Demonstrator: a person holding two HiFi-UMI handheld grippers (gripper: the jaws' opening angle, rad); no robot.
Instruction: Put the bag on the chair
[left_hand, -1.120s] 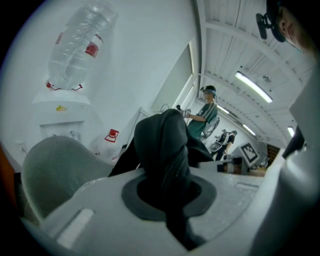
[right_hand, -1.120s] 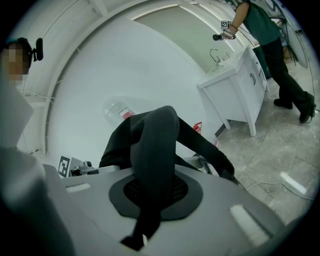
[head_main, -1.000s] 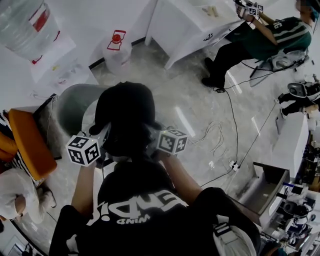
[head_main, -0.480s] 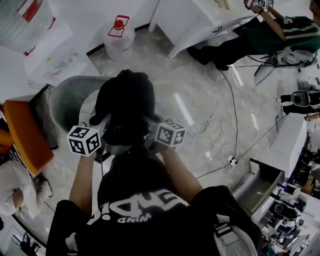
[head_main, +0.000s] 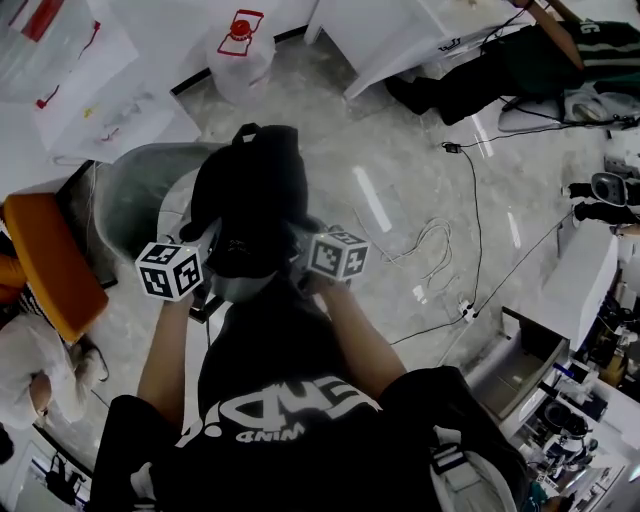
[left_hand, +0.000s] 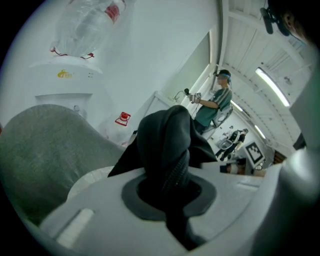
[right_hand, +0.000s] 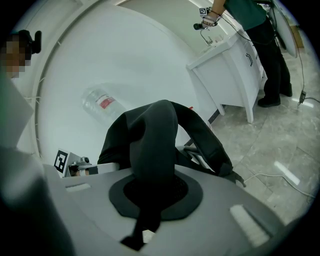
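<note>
A black bag (head_main: 250, 195) hangs between my two grippers over a grey chair (head_main: 128, 205). My left gripper (head_main: 213, 245) is shut on the bag's left side, and my right gripper (head_main: 300, 245) is shut on its right side. In the left gripper view, black zipped fabric of the bag (left_hand: 167, 142) is pinched in the left gripper (left_hand: 172, 192), with the grey chair back (left_hand: 45, 150) just beyond at left. In the right gripper view the bag (right_hand: 150, 135) rises out of the right gripper (right_hand: 150, 197), and a strap loops off to its right.
A water jug (head_main: 240, 55) stands on the floor beyond the chair. At the left edge is an orange seat (head_main: 50, 265). A white desk (head_main: 400, 40) and a seated person (head_main: 520, 70) are at top right. Cables (head_main: 430, 250) lie on the marble floor, and white cabinets (head_main: 590, 290) stand at right.
Both grippers have come down with the bag, which now hangs lower and closer over the grey chair. Both grips are unchanged.
</note>
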